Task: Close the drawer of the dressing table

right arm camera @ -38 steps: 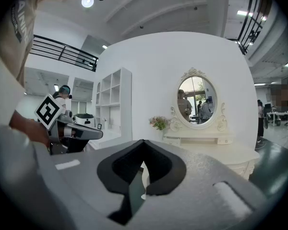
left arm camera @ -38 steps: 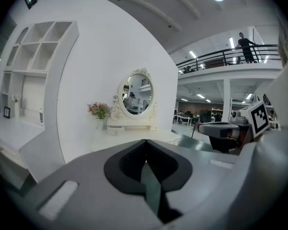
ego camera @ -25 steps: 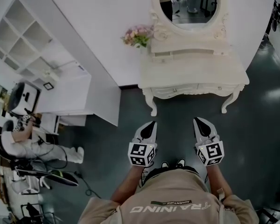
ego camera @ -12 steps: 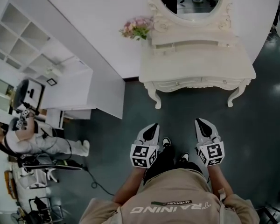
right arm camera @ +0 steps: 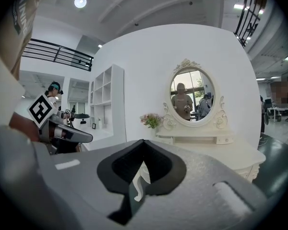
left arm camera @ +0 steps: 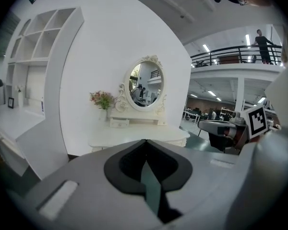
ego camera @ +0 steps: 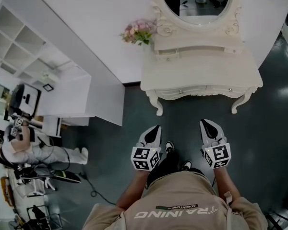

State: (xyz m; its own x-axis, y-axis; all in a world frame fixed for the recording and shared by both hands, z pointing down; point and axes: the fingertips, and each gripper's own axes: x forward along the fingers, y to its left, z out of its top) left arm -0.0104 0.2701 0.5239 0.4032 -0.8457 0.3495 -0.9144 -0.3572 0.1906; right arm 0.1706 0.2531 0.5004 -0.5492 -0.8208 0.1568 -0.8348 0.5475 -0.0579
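**Standing position: jaws closed, nothing held**

Your left gripper and right gripper each have their jaws pressed together on nothing. The dressing table stands ahead against the wall, well apart from both. Its small drawer sits below the mirror, at the left.

Left gripper and right gripper point forward side by side (jaws together, empty).
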